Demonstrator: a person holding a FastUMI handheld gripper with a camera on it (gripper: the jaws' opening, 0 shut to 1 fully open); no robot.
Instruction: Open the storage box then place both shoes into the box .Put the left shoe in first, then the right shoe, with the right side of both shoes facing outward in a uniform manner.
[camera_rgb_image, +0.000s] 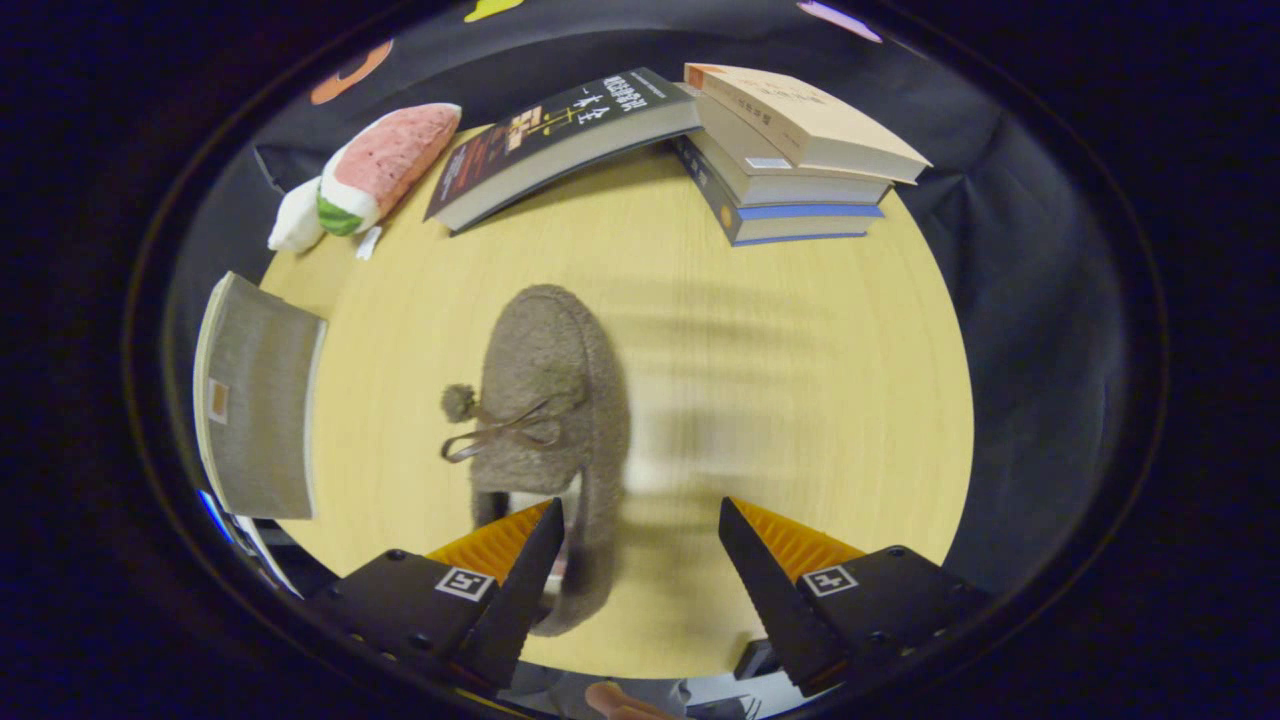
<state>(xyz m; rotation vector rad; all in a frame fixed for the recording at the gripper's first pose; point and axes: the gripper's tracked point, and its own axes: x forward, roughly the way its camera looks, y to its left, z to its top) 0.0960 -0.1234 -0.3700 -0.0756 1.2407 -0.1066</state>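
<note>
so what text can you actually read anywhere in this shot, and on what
Dark book cover: large pale characters, blurred, not readable.
Tan top book of the stack: faint print, too small.
Grey item beside the table: small tag, unreadable.
Open gripper bodies: square coded markers, no words.
Fuzzy shoe: none.

We see the gripper held above the table, looking steeply down on it, its two fingers spread well apart. The left finger lies against the heel end of the grey slipper; the right finger stands clear of the slipper over bare tabletop. Nothing is pinched between them.
</note>
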